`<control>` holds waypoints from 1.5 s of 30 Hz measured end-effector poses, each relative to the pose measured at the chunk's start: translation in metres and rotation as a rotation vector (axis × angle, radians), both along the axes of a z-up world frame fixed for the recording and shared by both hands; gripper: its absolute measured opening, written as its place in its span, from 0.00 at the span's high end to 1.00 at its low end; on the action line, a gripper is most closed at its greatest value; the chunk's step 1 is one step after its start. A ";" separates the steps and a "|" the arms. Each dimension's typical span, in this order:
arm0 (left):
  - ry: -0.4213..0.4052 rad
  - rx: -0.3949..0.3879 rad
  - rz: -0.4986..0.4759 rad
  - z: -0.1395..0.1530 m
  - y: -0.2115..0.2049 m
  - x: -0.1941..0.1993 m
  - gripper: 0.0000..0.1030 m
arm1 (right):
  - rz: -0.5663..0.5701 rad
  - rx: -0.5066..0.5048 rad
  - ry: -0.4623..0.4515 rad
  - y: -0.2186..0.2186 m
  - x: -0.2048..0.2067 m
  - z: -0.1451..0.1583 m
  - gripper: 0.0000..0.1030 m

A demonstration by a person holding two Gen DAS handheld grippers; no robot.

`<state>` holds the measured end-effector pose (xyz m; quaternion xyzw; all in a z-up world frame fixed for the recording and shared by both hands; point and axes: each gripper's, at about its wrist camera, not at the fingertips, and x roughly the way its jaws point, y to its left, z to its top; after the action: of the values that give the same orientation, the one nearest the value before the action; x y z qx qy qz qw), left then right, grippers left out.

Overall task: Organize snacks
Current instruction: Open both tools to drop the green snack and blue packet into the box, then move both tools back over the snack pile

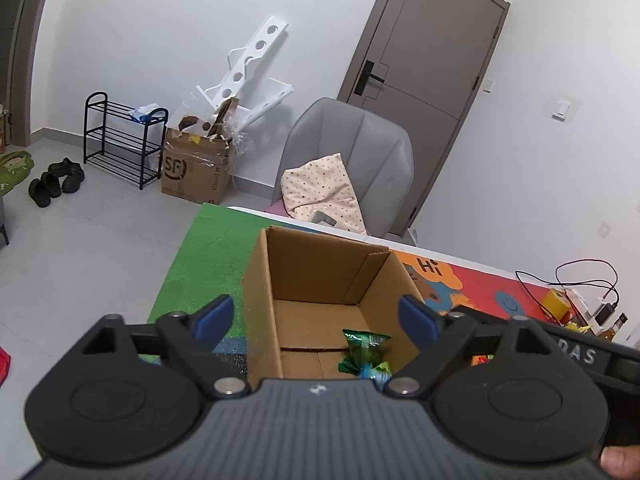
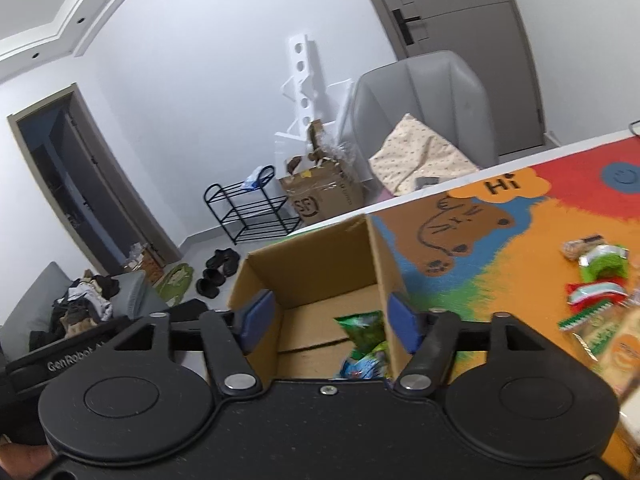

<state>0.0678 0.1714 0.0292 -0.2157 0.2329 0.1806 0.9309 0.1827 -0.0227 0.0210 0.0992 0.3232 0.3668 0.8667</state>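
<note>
Both grippers, left gripper and right gripper, hover jaws wide, empty, over the cardboard box at the counter's far edge; green snack packets inside.

Open box top, seemingly unobstructed

even, soft indoor light, no glare. fisheye bends the door and walls at the edges. the snack packets at the right look motion-blurred.

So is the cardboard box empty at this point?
No. The open cardboard box already holds green snack packets on its floor.
</note>
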 end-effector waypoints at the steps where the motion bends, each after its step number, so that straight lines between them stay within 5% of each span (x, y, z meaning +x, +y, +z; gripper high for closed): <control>1: 0.002 0.000 0.002 0.000 -0.002 0.000 0.09 | -0.013 -0.005 -0.006 -0.005 -0.001 0.000 0.26; 6: 0.023 0.012 -0.012 -0.003 -0.014 0.001 0.03 | -0.066 -0.021 -0.026 -0.031 -0.008 0.001 0.09; 15: 0.053 -0.006 -0.048 -0.003 -0.042 0.001 0.00 | -0.121 -0.044 -0.049 -0.076 -0.017 0.002 0.00; 45: 0.029 0.089 -0.236 0.010 -0.158 0.016 0.00 | -0.232 -0.069 -0.077 -0.203 -0.010 -0.011 0.00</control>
<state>0.0839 0.0134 0.0387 -0.1427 0.2619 0.0832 0.9509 0.1722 -0.2260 0.0098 0.0918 0.2886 0.2563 0.9179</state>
